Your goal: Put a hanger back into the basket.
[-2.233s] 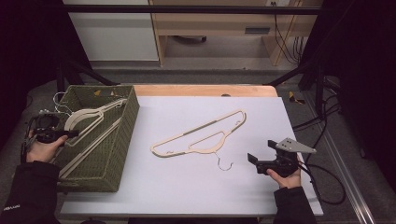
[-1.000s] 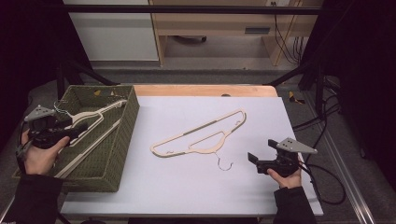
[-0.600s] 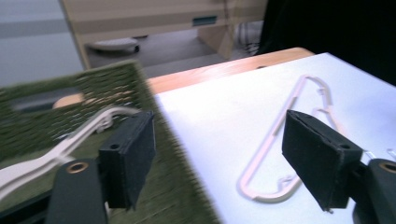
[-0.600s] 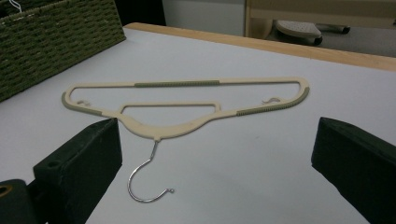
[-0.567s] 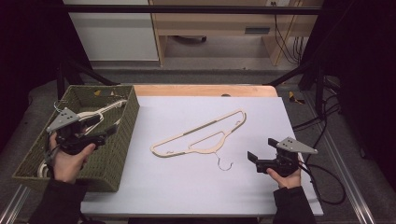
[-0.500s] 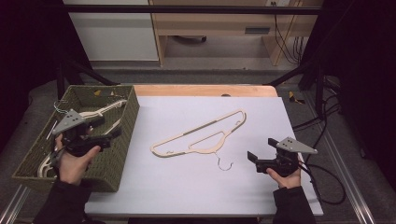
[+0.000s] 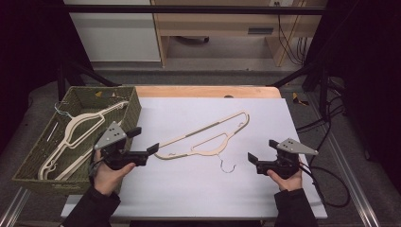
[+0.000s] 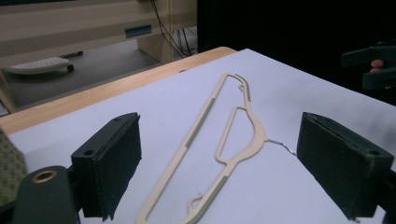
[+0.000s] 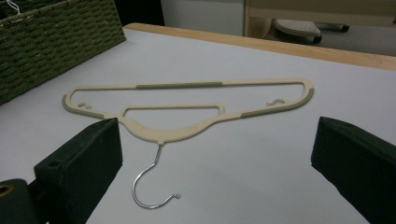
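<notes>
Now the left gripper (image 7: 142,142), jaws just opening and empty, faces the hanger (image 7: 208,137) mid-tabletop (image 7: 265,198); the right gripper (image 7: 261,155) is spread near its hook

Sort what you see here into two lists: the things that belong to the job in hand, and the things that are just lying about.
Belonging to the job:
- beige hanger on the table
- woven basket holding more hangers
- left gripper, jaws just opened, nothing between them
- right gripper, open

Just lying about:
- cables on the floor
- wooden furniture behind the table
</notes>
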Action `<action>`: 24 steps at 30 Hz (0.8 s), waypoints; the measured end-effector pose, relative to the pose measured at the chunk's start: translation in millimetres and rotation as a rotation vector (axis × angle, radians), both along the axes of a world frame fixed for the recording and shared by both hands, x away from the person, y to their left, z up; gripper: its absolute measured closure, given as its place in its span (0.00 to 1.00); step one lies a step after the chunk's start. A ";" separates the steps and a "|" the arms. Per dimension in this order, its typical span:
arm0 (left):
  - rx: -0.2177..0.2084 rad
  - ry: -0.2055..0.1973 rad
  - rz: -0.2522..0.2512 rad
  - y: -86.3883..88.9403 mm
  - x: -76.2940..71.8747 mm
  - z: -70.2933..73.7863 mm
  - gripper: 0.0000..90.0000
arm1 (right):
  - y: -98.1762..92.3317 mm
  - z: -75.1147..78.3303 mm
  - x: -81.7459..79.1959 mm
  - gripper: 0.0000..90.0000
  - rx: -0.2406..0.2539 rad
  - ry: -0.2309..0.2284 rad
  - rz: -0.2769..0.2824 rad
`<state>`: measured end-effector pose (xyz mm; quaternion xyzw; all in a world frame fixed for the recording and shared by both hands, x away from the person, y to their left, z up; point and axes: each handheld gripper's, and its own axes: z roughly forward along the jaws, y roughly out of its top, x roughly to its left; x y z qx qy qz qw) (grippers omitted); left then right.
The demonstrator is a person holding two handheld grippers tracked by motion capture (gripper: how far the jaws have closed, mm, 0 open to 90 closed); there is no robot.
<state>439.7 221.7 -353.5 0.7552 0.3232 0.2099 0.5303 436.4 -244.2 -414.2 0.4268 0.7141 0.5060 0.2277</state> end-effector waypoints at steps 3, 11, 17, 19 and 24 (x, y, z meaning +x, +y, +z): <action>0.008 0.017 -0.022 -12.2 1.7 -10.7 0.15 | 2.8 1.5 0.4 0.03 -0.011 -0.005 -0.001; 0.015 0.072 -0.070 -28.0 5.5 -40.5 0.14 | 14.2 0.1 3.5 0.06 -0.024 0.019 -0.011; 0.054 0.093 -0.068 -30.5 7.2 -55.4 0.13 | 29.8 -3.5 9.4 0.09 -0.050 0.046 0.009; 0.061 0.101 -0.074 -32.0 7.8 -59.1 0.13 | 35.9 -4.3 11.7 0.10 -0.062 0.059 0.014; 0.079 0.113 -0.089 -34.6 10.2 -67.5 0.13 | 56.5 -9.0 19.3 0.15 -0.082 0.091 0.034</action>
